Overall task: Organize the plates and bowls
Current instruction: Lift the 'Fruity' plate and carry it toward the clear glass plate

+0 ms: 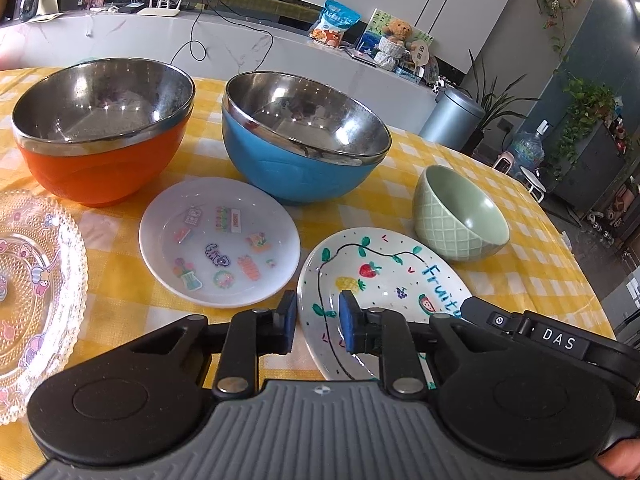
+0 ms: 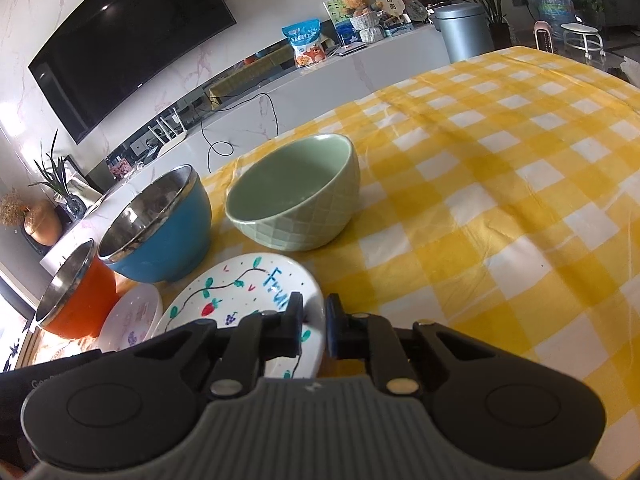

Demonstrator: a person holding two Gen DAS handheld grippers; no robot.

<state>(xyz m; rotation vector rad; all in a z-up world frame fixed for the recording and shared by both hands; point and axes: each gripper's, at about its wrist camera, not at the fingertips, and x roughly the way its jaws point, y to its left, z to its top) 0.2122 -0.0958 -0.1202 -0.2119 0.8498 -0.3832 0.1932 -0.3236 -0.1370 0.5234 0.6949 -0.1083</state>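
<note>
On the yellow checked table stand an orange steel bowl (image 1: pixel 100 136), a blue steel bowl (image 1: pixel 304 140) and a green ceramic bowl (image 1: pixel 460 216). A white sticker plate (image 1: pixel 220 240), a fruit-painted plate (image 1: pixel 384 292) and a clear glass plate (image 1: pixel 36 292) lie in front. My left gripper (image 1: pixel 318 322) straddles the fruit plate's near-left rim, jaws slightly apart. My right gripper (image 2: pixel 314 330) straddles the same plate's (image 2: pixel 240 292) right rim, jaws a little apart. The green bowl (image 2: pixel 296 196), blue bowl (image 2: pixel 160 224) and orange bowl (image 2: pixel 72 300) show in the right wrist view.
The yellow checked cloth (image 2: pixel 500 200) stretches to the right of the dishes. Behind the table runs a white counter (image 1: pixel 240 48) with cables and a snack bag (image 1: pixel 334 24). A grey bin (image 1: pixel 452 116) stands past the table's far edge.
</note>
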